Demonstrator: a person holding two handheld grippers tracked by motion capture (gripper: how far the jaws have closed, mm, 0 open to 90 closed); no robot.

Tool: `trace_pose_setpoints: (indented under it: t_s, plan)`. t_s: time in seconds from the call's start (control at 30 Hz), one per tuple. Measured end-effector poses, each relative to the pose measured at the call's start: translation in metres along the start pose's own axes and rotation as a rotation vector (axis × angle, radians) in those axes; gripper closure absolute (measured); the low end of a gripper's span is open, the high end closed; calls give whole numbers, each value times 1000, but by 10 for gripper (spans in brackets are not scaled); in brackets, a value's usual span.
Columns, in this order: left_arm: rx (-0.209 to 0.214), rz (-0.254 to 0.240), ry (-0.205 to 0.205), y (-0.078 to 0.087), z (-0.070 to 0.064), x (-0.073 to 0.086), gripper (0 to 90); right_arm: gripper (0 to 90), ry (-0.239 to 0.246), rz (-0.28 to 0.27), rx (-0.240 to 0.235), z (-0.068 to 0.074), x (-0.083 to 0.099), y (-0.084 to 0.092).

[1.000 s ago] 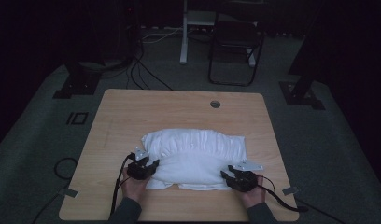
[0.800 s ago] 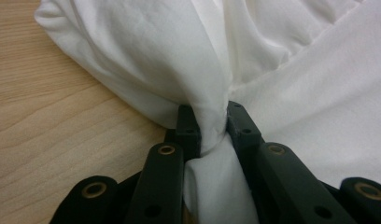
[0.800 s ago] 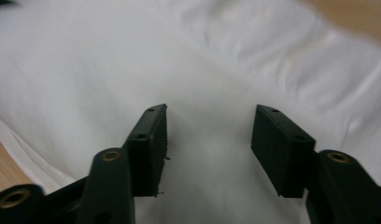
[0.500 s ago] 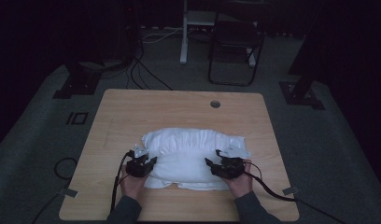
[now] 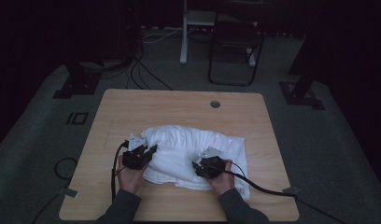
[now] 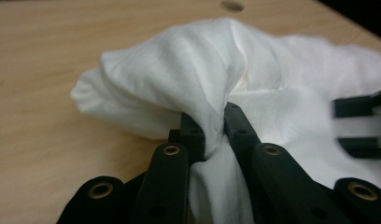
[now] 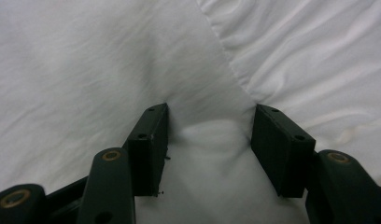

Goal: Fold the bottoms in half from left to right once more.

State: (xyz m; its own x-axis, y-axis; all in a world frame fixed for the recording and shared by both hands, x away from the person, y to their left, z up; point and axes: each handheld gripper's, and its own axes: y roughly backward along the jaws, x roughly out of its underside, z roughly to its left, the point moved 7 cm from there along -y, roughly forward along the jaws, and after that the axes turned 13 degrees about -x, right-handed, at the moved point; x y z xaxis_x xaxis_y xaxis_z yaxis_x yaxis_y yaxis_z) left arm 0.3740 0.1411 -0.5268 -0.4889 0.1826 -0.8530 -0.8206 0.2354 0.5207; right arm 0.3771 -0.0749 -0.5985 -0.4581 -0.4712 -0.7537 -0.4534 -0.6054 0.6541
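A rumpled white cloth [image 5: 188, 140] lies on the wooden table [image 5: 132, 112]. My left gripper [image 5: 151, 150] is at its left edge, shut on a pinched fold of the cloth [image 6: 188, 70], which rises in a hump beyond the left gripper's [image 6: 214, 123] jaws; these have just been closing on it. My right gripper [image 5: 200, 163] rests on the cloth's front middle. In the right gripper view the right gripper [image 7: 209, 126] stands open with a low bulge of cloth [image 7: 86, 70] between its jaws, which have just been opening. The right gripper [image 6: 361, 126] also shows blurred in the left gripper view.
A round cable hole [image 5: 215, 103] sits in the table near its far edge. The right gripper's cable [image 5: 263, 186] trails over the front right corner. Beyond the table stand a dark chair [image 5: 235, 42] and black stand bases [image 5: 76, 86], with cables on the floor.
My right gripper has slid left from the cloth's front right corner to its front middle. My left gripper has risen, lifting the cloth's left edge into a hump.
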Motion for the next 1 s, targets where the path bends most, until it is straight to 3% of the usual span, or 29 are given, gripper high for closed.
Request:
trace_pose_setpoints:
  t_s: [0.1,0.2,0.27,0.33,0.43,0.5,0.57,0.63,0.67,0.73,0.77,0.9,1.0]
  plan:
    - [25,-29,-6,6,-9,-11,814,452,-8,-2,4,0,-1,-2]
    - [46,-62,-29,10,-20,-23,814,453,11,16,47,4,-5,-9]
    - [49,-74,-47,11,-27,-29,814,450,1,15,33,7,-11,-14]
    - [43,-74,-70,11,-31,-32,814,431,-14,11,-19,7,-15,-16]
    - [45,-70,-73,8,-31,-32,813,406,0,17,-69,5,-20,-7]
    - [44,-64,-71,7,-30,-31,814,449,33,-41,-44,3,-29,5]
    - [45,-63,-70,7,-30,-31,814,469,9,-95,-26,-5,-40,14]
    - [45,-68,-71,8,-31,-32,814,471,-55,-107,-29,-17,-49,14]
    - [45,-68,-71,8,-31,-32,814,471,-55,-107,-29,-17,-49,14]
    - [51,-70,-82,9,-34,-35,814,473,-117,-69,-12,-38,-49,-2]
    - [55,-73,-82,8,-35,-36,814,482,-122,-55,-9,-42,-48,-9]
    - [75,-78,-91,6,-43,-39,814,513,-142,-15,-10,-46,-38,-31]
    - [79,-80,-103,4,-50,-42,814,514,-152,-9,-27,-49,-38,-34]
